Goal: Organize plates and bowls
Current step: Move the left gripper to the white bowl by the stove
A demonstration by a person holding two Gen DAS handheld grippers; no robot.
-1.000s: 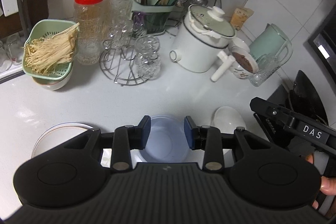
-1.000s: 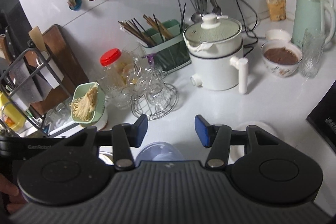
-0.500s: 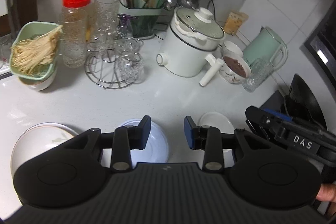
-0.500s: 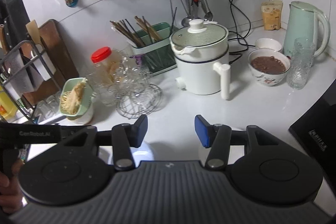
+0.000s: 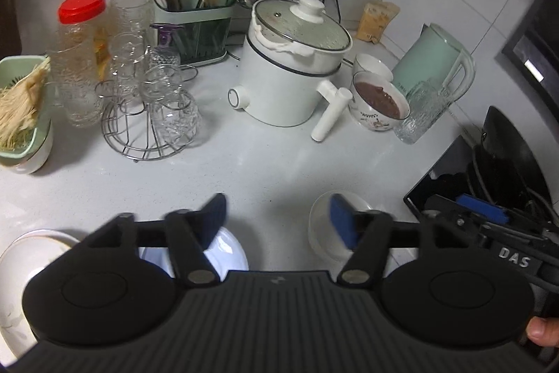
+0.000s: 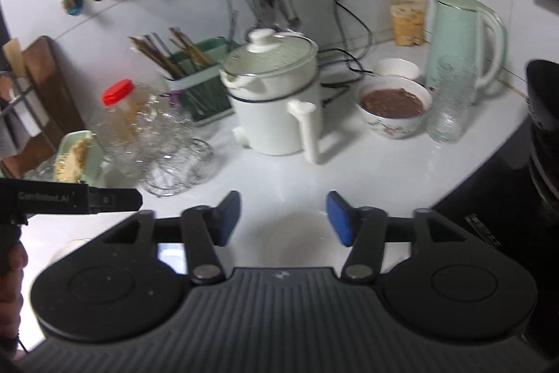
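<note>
My left gripper and right gripper, jaws just widened and empty, hover over near bowls; clipping the small white bowl could skid it.

Right gripper, jaws just widened and empty, hovers over white counter before the cooker

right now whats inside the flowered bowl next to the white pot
The flowered bowl holds a brown, mashed-looking food almost to the rim. Anything under that surface is covered, as is the bowl's bottom.
</note>
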